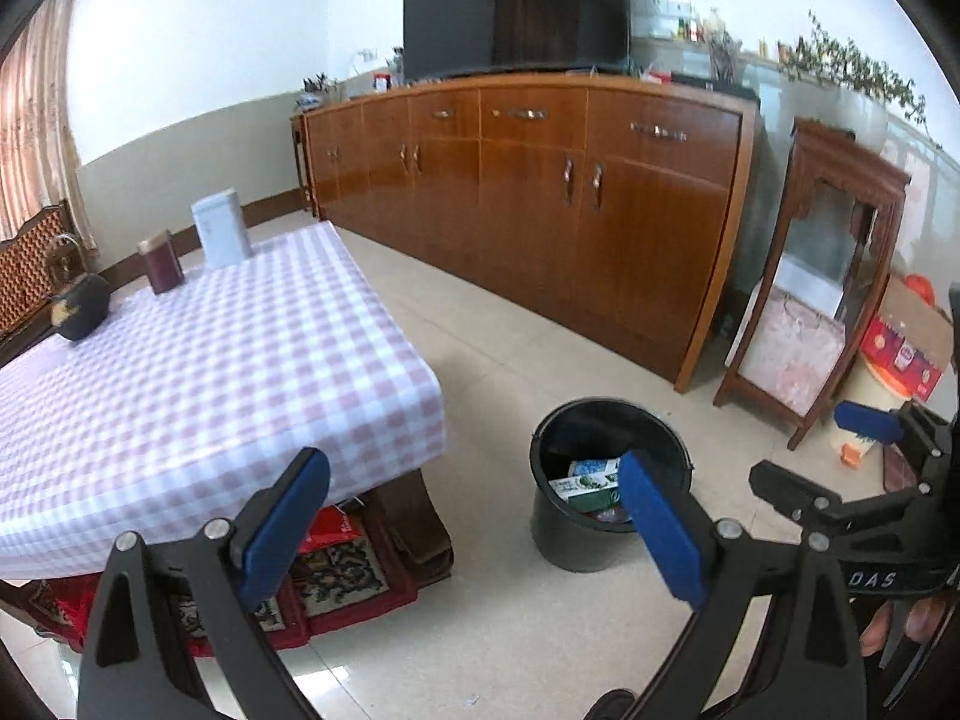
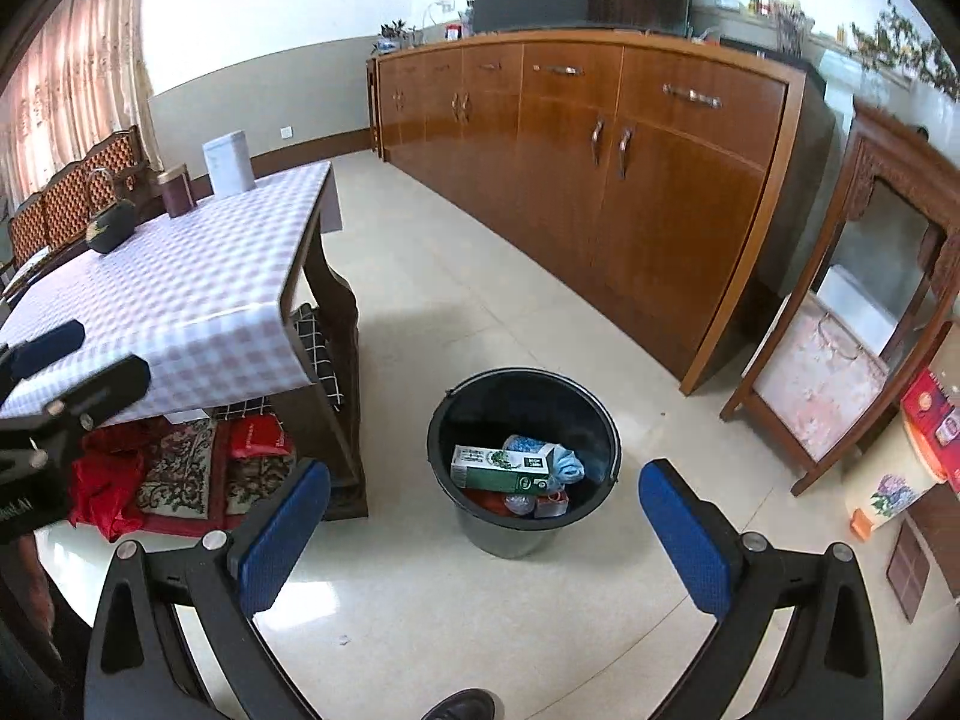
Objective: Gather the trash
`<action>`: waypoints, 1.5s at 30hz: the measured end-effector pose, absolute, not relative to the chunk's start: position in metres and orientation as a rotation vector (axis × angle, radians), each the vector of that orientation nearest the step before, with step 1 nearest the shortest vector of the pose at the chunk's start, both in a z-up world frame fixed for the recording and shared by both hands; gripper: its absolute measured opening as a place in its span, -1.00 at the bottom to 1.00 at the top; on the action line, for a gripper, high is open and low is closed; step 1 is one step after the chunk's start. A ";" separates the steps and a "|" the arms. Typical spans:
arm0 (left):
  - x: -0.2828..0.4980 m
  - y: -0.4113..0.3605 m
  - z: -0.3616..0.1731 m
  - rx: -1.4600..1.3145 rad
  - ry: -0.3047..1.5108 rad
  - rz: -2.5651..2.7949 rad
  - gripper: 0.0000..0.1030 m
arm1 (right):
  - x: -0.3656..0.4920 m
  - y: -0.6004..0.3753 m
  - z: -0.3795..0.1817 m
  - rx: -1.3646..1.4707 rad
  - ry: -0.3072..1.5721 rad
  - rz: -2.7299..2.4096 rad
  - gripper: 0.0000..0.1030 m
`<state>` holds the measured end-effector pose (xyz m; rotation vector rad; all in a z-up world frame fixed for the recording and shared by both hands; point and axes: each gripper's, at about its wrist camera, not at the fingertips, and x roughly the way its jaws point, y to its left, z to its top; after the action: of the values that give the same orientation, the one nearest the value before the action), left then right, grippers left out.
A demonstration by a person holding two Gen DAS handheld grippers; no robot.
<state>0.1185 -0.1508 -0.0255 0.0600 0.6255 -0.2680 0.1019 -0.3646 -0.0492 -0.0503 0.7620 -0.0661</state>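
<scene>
Both grippers, left gripper point(image 1: 474, 525) and right gripper point(image 2: 486, 531), gape empty; carton point(image 2: 501, 468) in bucket point(image 2: 456, 498) looks light, crushable, grab its long sides.

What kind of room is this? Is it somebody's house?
Probably a living or dining room in a home. A TV stands on a long wooden sideboard, a table wears a checked cloth, and curtains hang at the window. A black bucket on the tiled floor holds trash.
</scene>
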 end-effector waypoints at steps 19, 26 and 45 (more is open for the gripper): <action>0.029 -0.109 0.041 0.039 0.455 -0.209 0.94 | 0.007 -0.321 0.039 -0.078 0.614 -0.078 1.00; 0.015 -0.109 0.052 0.049 0.397 -0.221 0.96 | -0.009 -0.309 0.061 -0.077 0.548 -0.071 1.00; 0.010 -0.106 0.057 0.053 0.384 -0.220 0.97 | -0.013 -0.308 0.074 -0.077 0.506 -0.068 1.00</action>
<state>0.0097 -0.1057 0.0573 0.0532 0.3843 -0.2202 -0.0135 -0.3084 0.0739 -0.0770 0.5064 -0.0685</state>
